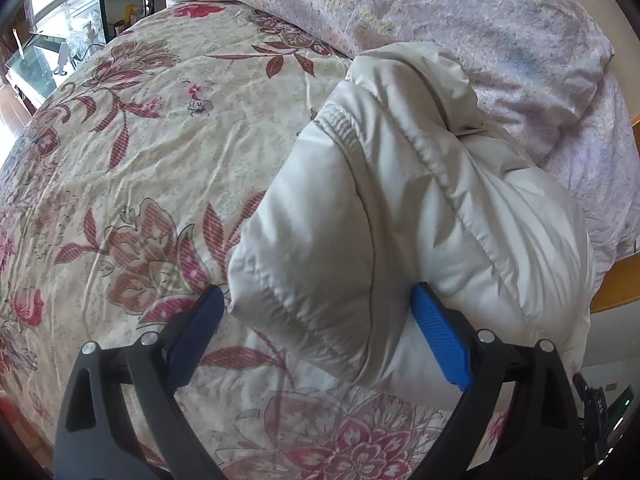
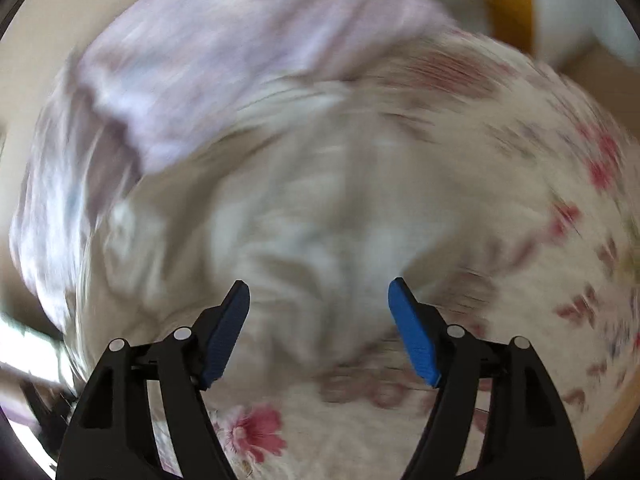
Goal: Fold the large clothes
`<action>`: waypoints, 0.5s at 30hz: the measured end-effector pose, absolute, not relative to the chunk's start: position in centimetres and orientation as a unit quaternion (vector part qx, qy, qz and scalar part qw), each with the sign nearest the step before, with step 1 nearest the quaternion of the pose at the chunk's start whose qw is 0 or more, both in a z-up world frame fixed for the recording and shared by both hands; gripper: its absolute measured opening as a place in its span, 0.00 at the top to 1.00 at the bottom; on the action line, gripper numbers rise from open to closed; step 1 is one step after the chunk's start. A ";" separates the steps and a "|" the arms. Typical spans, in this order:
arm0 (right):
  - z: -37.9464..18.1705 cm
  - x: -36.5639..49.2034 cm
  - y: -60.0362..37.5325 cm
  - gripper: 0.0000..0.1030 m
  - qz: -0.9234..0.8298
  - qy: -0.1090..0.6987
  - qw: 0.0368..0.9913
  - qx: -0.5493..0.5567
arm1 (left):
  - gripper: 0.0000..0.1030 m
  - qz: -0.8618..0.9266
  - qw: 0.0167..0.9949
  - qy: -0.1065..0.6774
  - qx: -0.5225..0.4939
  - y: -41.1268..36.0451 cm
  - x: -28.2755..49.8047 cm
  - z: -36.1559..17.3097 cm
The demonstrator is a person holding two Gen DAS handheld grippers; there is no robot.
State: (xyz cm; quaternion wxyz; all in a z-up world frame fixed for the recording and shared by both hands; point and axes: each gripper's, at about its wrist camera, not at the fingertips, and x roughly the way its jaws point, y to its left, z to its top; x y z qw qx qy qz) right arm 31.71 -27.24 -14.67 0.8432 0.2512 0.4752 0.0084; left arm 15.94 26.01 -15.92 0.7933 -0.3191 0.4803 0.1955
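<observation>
Item: one white puffer jacket [image 1: 400, 220], thickly padded, with quilted seams and a gathered elastic band along one edge; we find it bundled into a plump mound on the floral bedspread [image 1: 140, 160], its far side against the pale lilac duvet [image 1: 480, 40] heaped at the head of the bed. We judge the chief hazard to be spring-back: the filling is lofty and the shell looks slick, so any fold laid over may puff open or slide once released, and a pinch on the outer layer alone could drag the shell without moving the bulk beneath. A second hazard is catching bedspread or duvet together with the jacket, since all three lie in contact. The left gripper [image 1: 316, 312] stands wide open, its blue pads [image 1: 440, 340] straddling the near corner of the mound; one pad lies against the fabric, but we see no squeeze and count nothing as held. The right gripper [image 2: 318, 300] is likewise spread apart and empty over the jacket; its view is heavily blurred, so we cannot tell finer detail there. A wooden bed frame [image 1: 616, 292] shows beyond the mattress edge.
</observation>
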 end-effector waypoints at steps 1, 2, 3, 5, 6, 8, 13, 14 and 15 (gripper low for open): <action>-15.0 31.7 -28.0 0.29 0.003 0.480 0.835 0.270 | 0.09 0.196 0.793 0.480 -0.320 26.1 16.1 -16.0; -15.8 32.1 -29.2 0.29 -0.003 0.493 0.819 0.295 | 0.09 0.197 0.792 0.480 -0.320 26.0 16.2 -16.1; -16.4 32.4 -29.9 0.29 -0.001 0.501 0.804 0.319 | 0.09 0.197 0.792 0.480 -0.322 26.1 16.3 -16.1; -17.5 32.9 -31.0 0.29 0.012 0.506 0.781 0.366 | 0.10 0.199 0.792 0.478 -0.323 26.1 16.5 -16.1; -17.9 33.1 -31.2 0.29 0.017 0.505 0.775 0.380 | 0.12 0.200 0.793 0.476 -0.324 26.1 16.6 -16.1; -18.5 33.6 -31.3 0.30 0.028 0.506 0.762 0.403 | 0.16 0.200 0.794 0.472 -0.326 26.2 16.9 -16.0; -19.4 33.8 -31.1 0.56 0.038 0.495 0.746 0.444 | 0.41 0.206 0.803 0.451 -0.330 26.1 17.6 -15.6; -19.0 33.6 -31.0 0.63 0.040 0.491 0.751 0.440 | 0.43 0.211 0.802 0.447 -0.335 26.2 17.6 -15.6; -18.5 33.4 -30.8 0.69 0.041 0.489 0.755 0.435 | 0.52 0.212 0.802 0.443 -0.341 26.3 17.5 -15.6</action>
